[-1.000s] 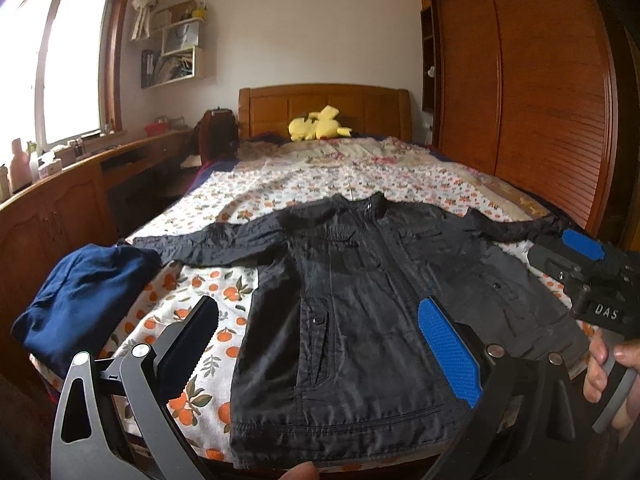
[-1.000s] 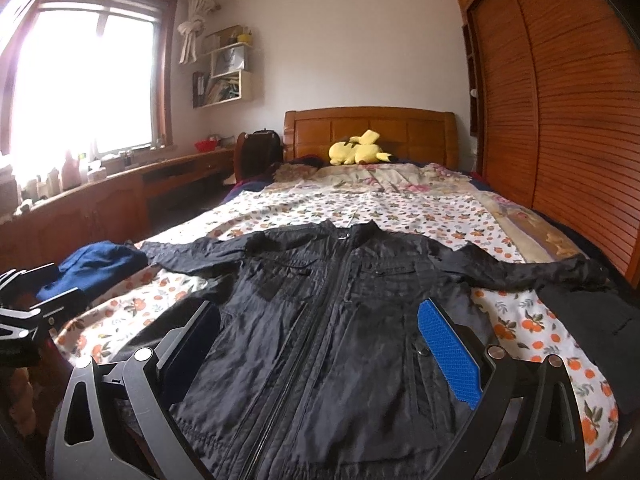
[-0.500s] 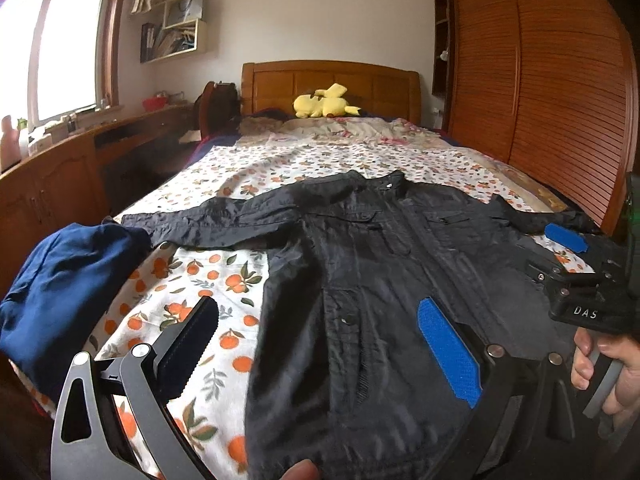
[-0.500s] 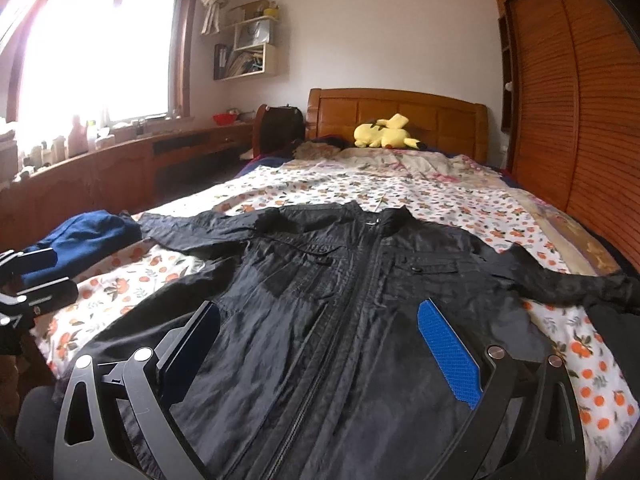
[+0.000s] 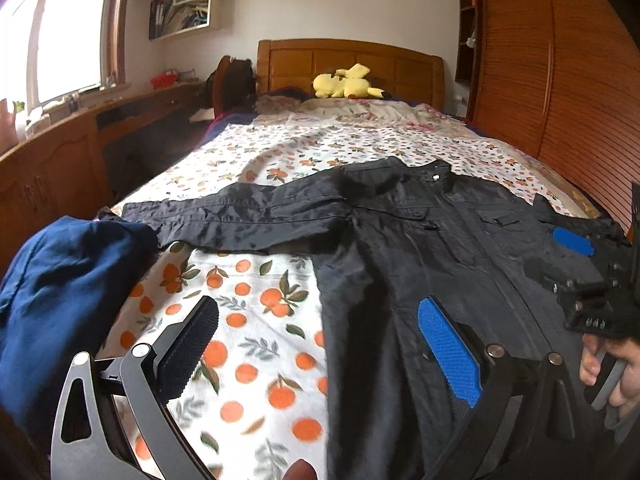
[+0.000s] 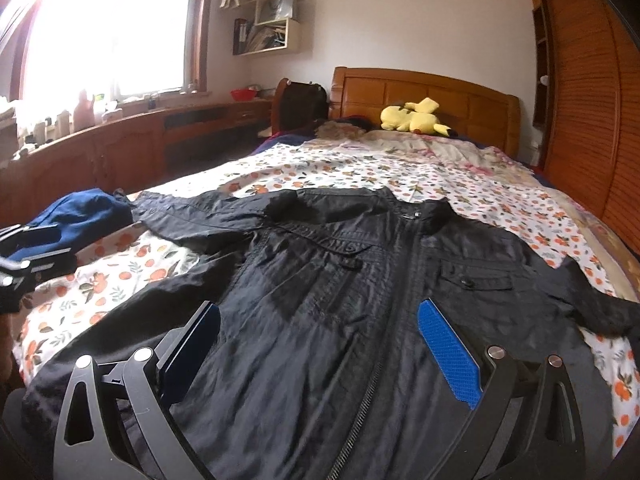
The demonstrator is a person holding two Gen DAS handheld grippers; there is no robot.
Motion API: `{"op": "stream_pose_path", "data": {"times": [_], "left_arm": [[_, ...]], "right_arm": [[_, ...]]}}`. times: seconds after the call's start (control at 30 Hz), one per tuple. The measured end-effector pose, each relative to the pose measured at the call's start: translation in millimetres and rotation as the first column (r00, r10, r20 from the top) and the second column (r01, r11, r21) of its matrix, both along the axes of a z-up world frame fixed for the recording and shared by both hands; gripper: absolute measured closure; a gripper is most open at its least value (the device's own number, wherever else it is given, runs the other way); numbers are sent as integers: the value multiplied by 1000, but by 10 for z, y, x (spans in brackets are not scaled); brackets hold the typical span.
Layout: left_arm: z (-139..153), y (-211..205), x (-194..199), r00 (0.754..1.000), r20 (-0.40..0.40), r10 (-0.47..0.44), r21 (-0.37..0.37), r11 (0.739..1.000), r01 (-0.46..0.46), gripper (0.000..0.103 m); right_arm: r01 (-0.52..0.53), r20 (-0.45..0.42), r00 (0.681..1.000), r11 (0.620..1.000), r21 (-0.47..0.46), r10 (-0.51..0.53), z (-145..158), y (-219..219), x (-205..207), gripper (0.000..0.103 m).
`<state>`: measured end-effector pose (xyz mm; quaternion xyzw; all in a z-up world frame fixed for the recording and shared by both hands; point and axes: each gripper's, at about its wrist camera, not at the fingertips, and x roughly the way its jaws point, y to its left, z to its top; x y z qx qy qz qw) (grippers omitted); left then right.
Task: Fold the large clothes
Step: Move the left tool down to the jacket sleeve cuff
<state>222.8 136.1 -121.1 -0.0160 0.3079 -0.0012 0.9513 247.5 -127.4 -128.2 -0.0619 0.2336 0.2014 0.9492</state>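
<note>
jacket (image 6: 360, 300) on bed (image 6: 400, 172) | folded garment (image 6: 76, 216) left | plush toy (image 6: 412, 118) behind

Black jacket (image 5: 420, 240) lay flat, front up, on orange-print sheet (image 5: 256, 320); one sleeve stretched toward blue garment (image 5: 60, 288) at bed edge. Left gripper (image 5: 316, 344) hovered above, jaws wide apart, empty. Right gripper (image 5: 576, 264) at frame edge, hand (image 5: 612, 372) on handle. Yellow plush (image 5: 346, 84) against wooden headboard (image 5: 352, 60).

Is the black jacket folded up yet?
No, spread flat. The black jacket lies front-up on the bed, sleeves out sideways, zipper closed.
</note>
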Motion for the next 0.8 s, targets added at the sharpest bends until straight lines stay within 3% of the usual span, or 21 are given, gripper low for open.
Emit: {"op": "stream_pose_path", "data": {"times": [0.27, 0.47, 0.8], "left_arm": [[-75, 341, 591, 998, -47, 47, -7, 999, -47, 2], [-192, 509, 1034, 993, -84, 86, 28, 996, -84, 2], [-522, 852, 1655, 973, -150, 175, -18, 984, -179, 2]], "right_arm": [[-35, -55, 998, 999, 21, 36, -288, 45, 160, 7], [-50, -43, 998, 998, 23, 51, -289, 81, 134, 7], [-52, -34, 998, 998, 46, 54, -294, 40, 124, 7]]}}
